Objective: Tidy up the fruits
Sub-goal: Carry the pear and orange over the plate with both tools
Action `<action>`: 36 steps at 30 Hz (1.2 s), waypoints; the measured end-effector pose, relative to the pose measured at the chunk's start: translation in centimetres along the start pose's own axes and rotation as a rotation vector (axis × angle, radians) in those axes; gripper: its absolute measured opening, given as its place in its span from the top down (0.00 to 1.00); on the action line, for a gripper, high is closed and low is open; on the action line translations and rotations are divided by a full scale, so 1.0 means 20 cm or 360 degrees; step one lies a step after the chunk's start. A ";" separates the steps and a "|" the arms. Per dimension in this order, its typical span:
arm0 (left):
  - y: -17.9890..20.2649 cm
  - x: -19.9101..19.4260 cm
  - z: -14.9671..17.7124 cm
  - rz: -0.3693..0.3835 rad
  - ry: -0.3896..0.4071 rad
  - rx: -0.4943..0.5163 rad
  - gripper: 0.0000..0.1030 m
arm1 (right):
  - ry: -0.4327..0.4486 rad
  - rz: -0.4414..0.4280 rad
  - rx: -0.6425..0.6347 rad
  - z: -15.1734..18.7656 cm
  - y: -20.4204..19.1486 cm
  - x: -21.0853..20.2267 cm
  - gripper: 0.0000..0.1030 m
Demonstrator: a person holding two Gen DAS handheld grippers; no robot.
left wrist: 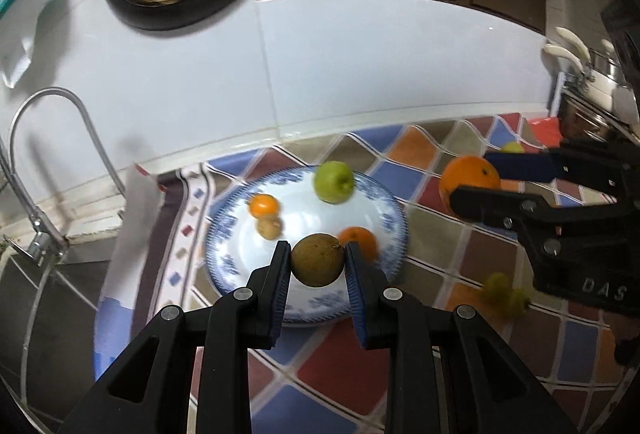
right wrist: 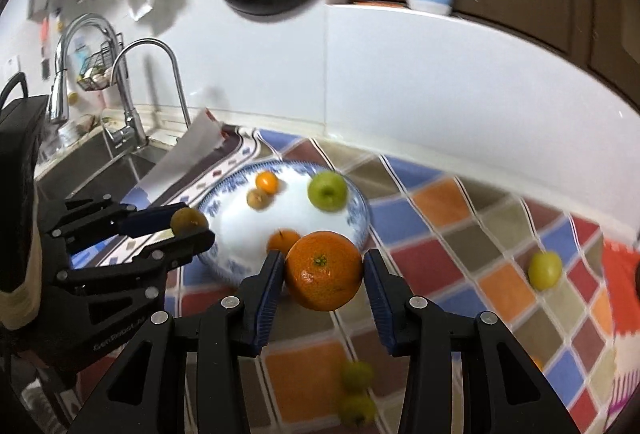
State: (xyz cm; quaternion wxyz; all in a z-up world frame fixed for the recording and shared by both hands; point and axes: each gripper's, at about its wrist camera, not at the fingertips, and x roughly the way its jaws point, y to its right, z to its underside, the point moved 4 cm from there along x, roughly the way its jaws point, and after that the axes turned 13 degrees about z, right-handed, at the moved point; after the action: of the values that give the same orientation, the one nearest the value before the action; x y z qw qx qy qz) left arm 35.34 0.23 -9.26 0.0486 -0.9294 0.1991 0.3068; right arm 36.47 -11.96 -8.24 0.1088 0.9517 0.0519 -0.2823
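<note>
Left gripper (left wrist: 318, 260) clamped on brown fruit (left wrist: 318, 260), hanging over near rim of plate (left wrist: 394, 211). Right gripper (right wrist: 323, 270) clamped on orange (right wrist: 323, 270), just right of plate; left nearer to drop.

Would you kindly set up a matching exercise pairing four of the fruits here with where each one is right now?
Things:
1. brown fruit
2. large orange
3. green apple
4. yellow-green fruit

Places:
A. on the plate
B. gripped in the right tongs
C. lying on the patterned cloth
D. gripped in the left tongs

Pairs: 1-D, 2-B, 3-A, 4-C
</note>
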 end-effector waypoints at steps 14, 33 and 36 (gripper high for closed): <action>-0.28 0.15 -0.06 -0.0090 -0.0012 -0.0122 0.73 | -0.0011 -0.0142 -0.0164 -0.25 -0.18 0.34 0.59; -0.42 0.48 0.02 -0.0033 -0.0214 -0.0200 0.73 | -0.0251 -0.0233 -0.0242 -0.20 -0.29 0.74 0.59; -0.42 0.49 0.02 -0.0032 -0.0214 -0.0205 0.73 | -0.0268 -0.0229 -0.0252 -0.19 -0.30 0.76 0.59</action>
State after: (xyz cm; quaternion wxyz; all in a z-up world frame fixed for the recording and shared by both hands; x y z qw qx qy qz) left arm 45.66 4.75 -15.57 0.0052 -0.9099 0.1659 0.3802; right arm 50.20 -4.66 -14.54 0.1669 0.9070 0.1327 -0.3632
